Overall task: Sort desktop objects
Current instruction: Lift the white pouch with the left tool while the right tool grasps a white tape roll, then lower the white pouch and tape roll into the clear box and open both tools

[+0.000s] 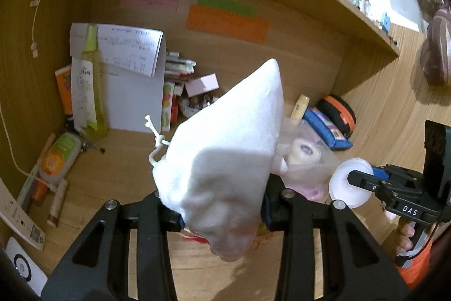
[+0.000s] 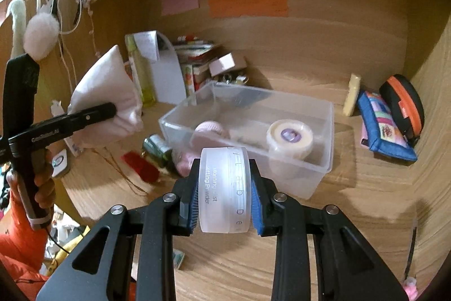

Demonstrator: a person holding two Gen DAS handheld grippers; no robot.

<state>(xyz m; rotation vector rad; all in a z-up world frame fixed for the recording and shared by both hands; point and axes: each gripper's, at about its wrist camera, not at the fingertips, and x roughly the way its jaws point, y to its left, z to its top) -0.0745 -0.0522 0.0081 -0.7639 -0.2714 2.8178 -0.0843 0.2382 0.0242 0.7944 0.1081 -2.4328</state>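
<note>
Both hands were loaded at this point. The left gripper [image 1: 222, 212] was clamped on a white drawstring pouch [image 1: 225, 148], its pads squeezing the soft fabric low down while the pouch stuck up above the jaws, clear of the desk. The right gripper [image 2: 224, 205] was closed tight on a frosted round jar of setting powder [image 2: 224, 189], held on its side with the flat faces against the blue pads — also off the desk, just in front of the clear plastic bin [image 2: 318, 137].

As far as sorting went, I'd call it partway. The bin already had a cream-coloured tub with a purple label [image 2: 289, 138] in it, plus something pink and rounded [image 2: 210, 131] — could've been yarn or a puff, too blurry through the plastic to say. So a few things were in, and the jar and pouch looked like the next candidates, though neither was over the bin yet.

Plenty was left out on the desk [image 2: 352, 205]: a blue patchwork pouch [image 2: 386, 126] and a black-and-orange zip case [image 2: 403, 103] off to the right, a pale yellow bottle [image 2: 352, 95] near them, a green spool [image 2: 157, 148] and red tag left of the bin, and tubes lying along the left side [image 1: 57, 160].
</note>
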